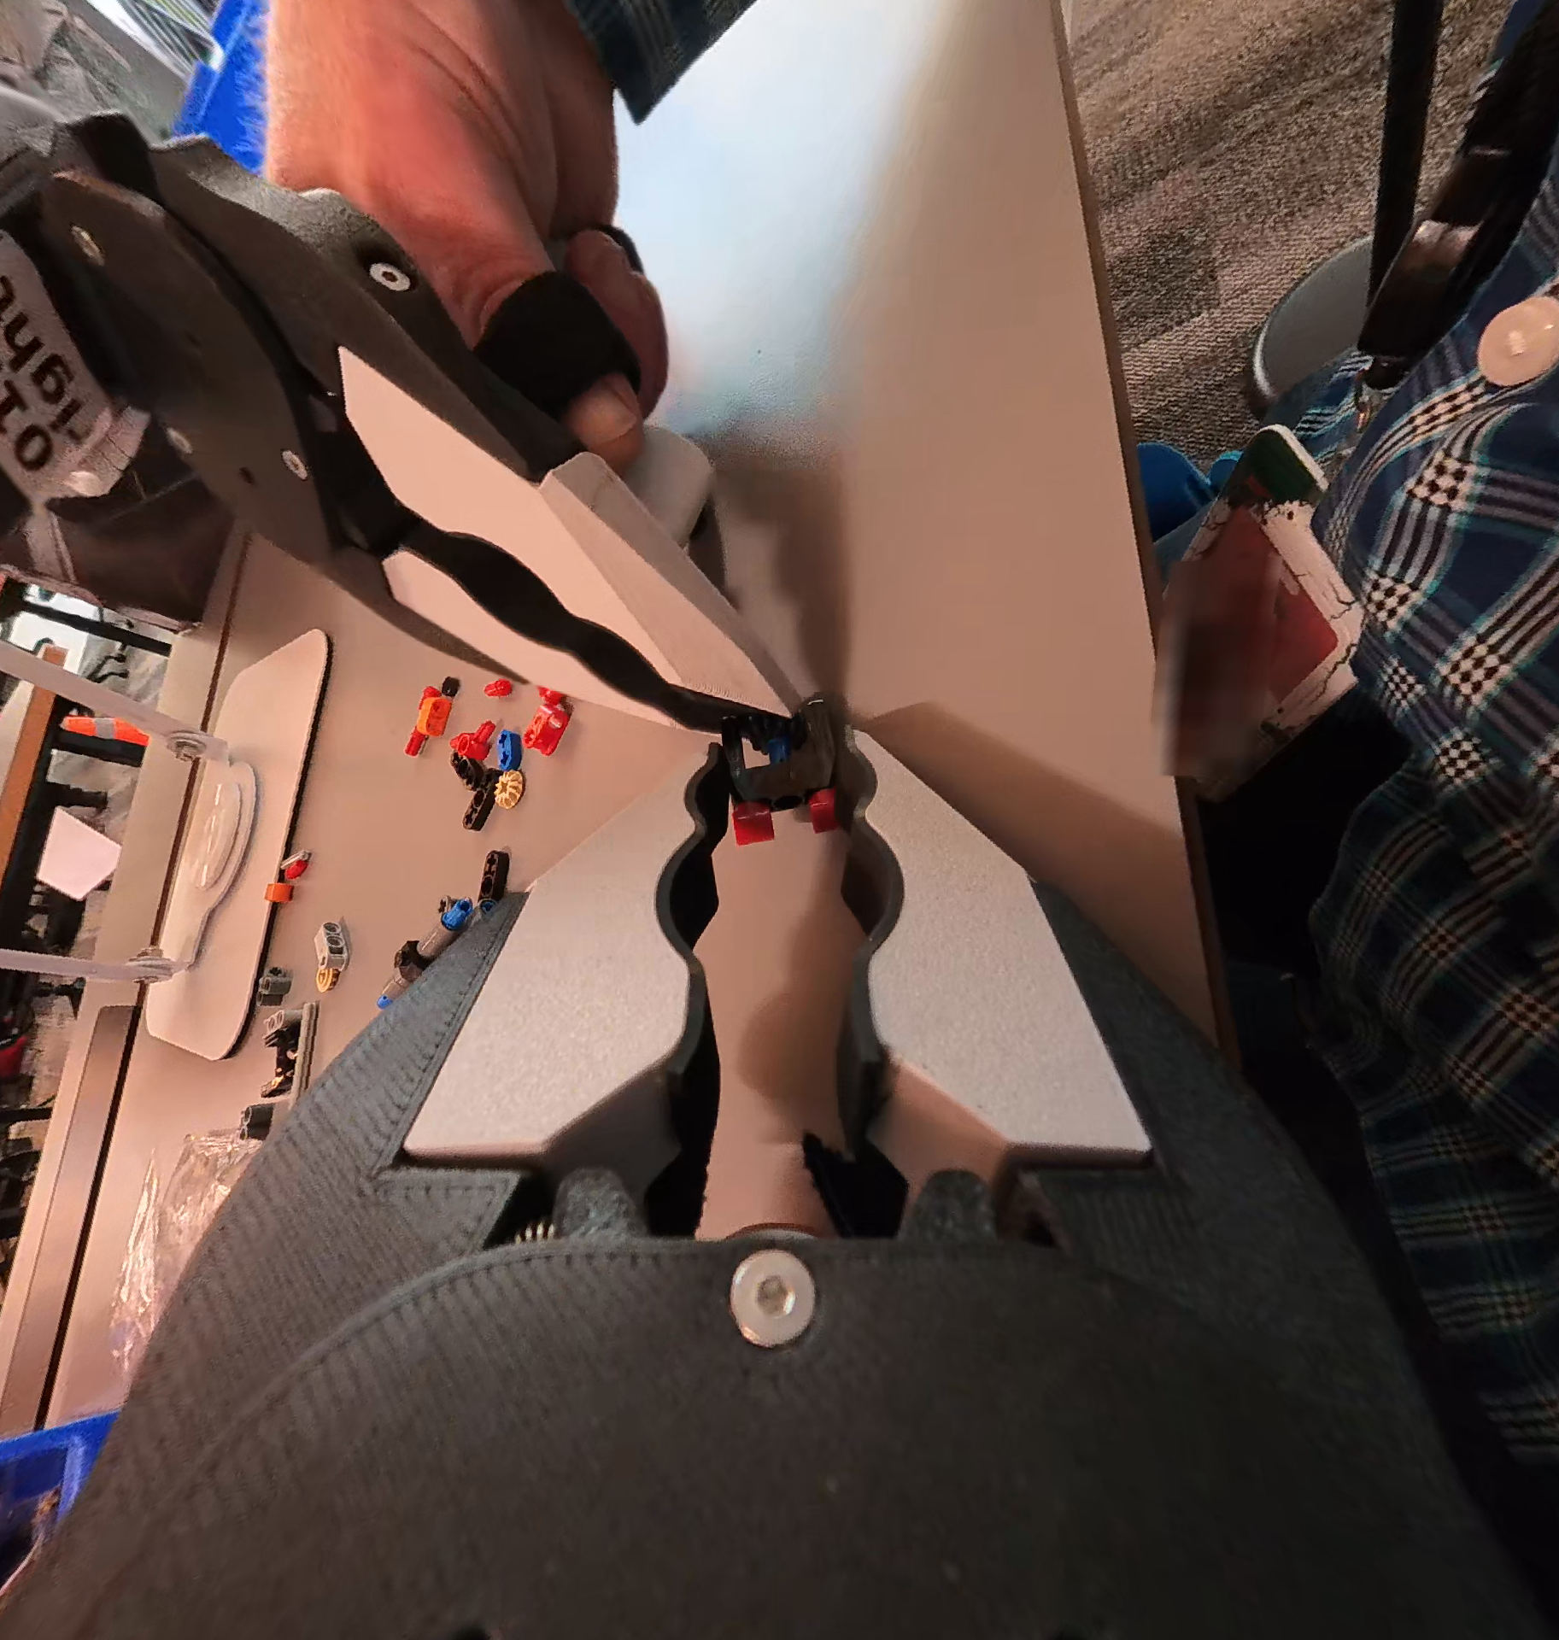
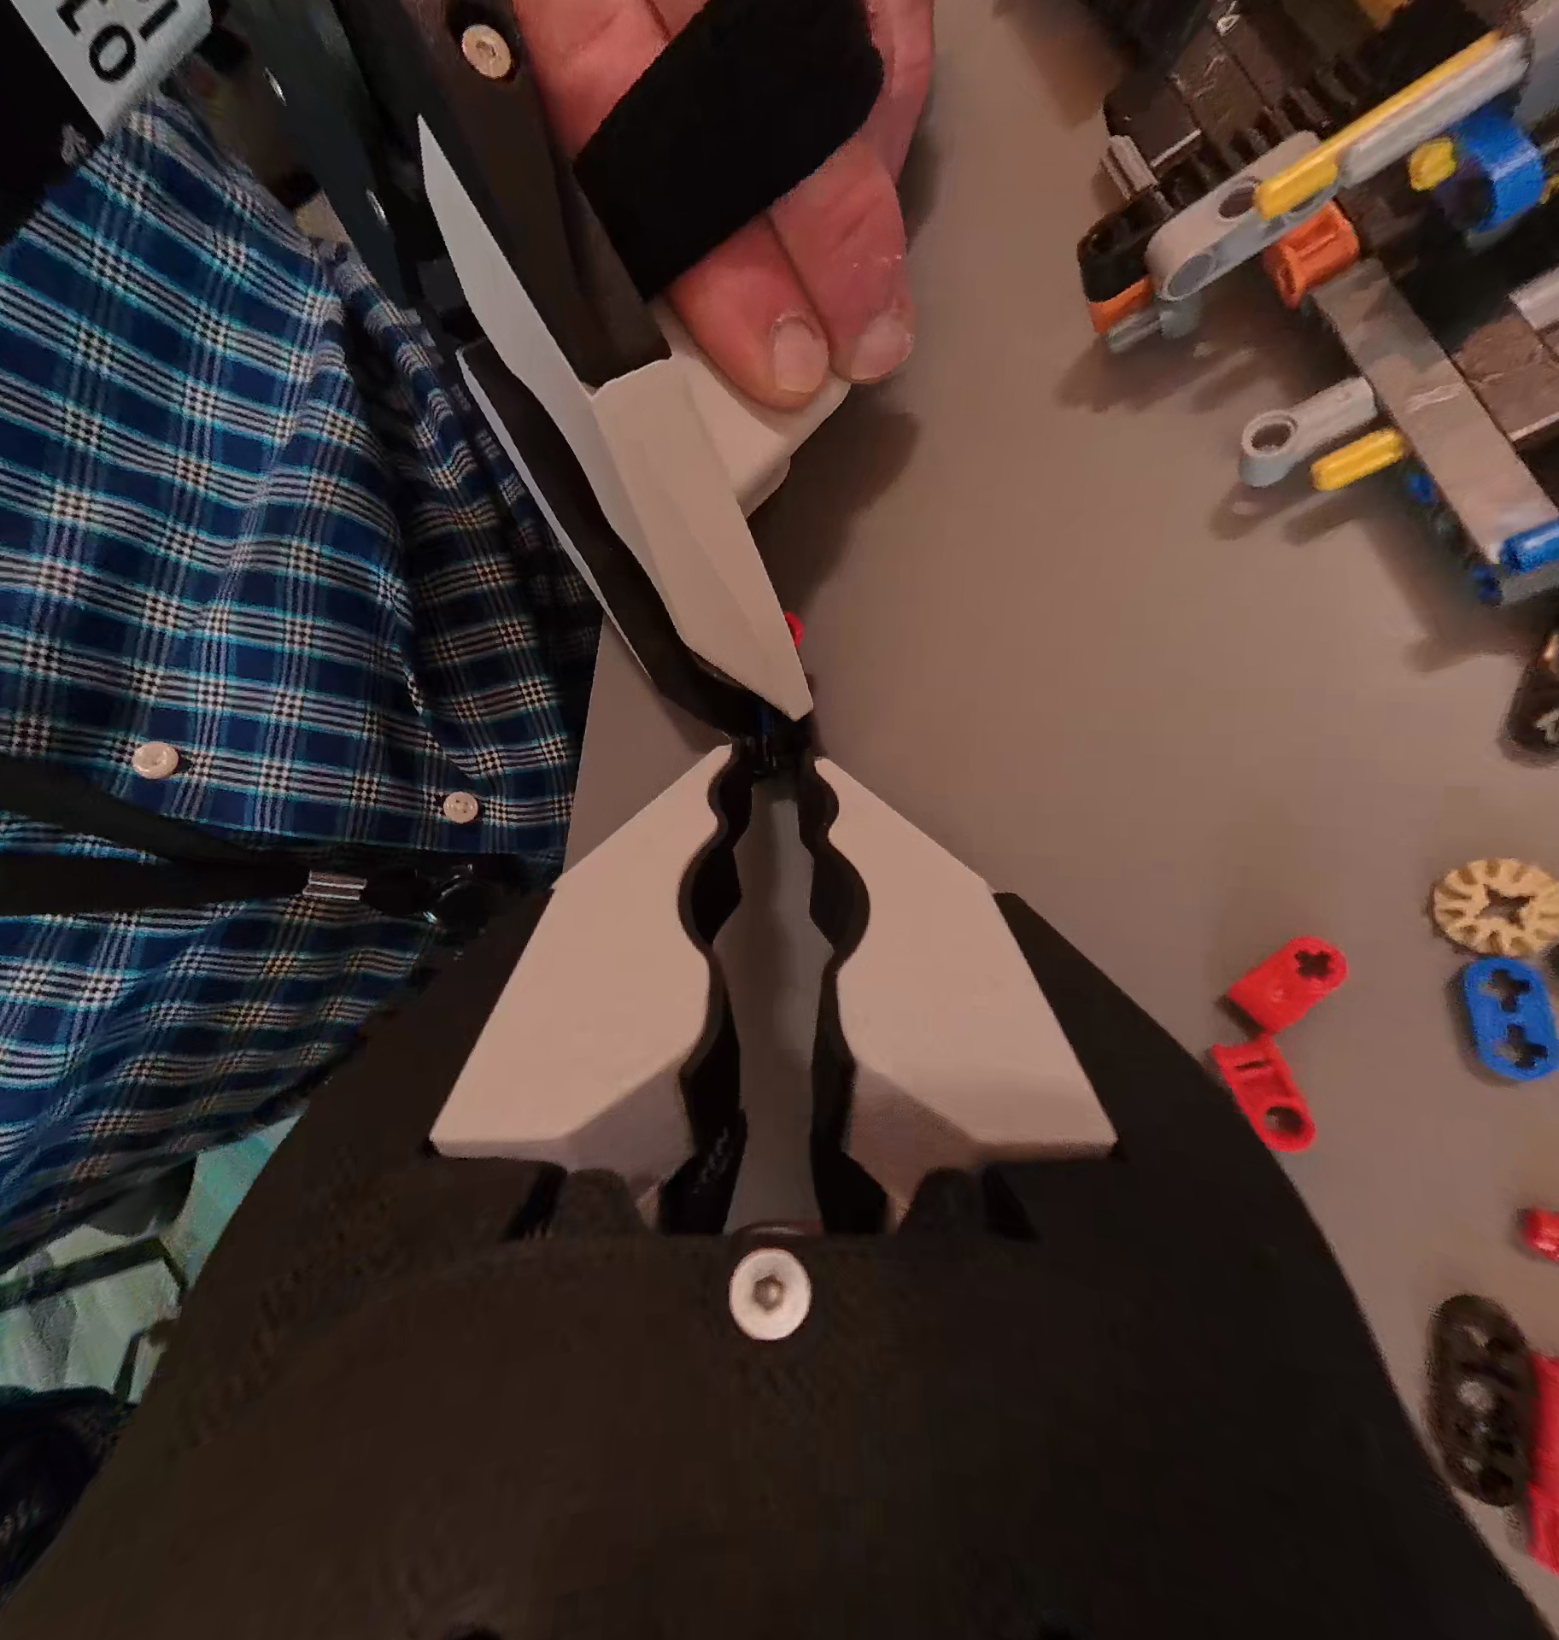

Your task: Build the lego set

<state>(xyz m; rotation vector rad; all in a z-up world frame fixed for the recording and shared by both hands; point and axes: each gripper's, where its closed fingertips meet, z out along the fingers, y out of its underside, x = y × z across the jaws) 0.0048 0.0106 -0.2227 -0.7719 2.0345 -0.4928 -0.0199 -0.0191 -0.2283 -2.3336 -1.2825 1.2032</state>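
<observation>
Two tongs meet | left tongs (image 1: 780, 781) pinch black-red lego piece (image 1: 780, 785) | right tongs (image 2: 775, 754) pinch it too

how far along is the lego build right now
Done: a long grey, yellow and blue lego assembly lies on the grey table. In hand: the left gripper and the right gripper both clamp a small black sub-assembly with red pins. Left: loose parts, such as the tan gear and blue two-hole connector, lie unused.
</observation>
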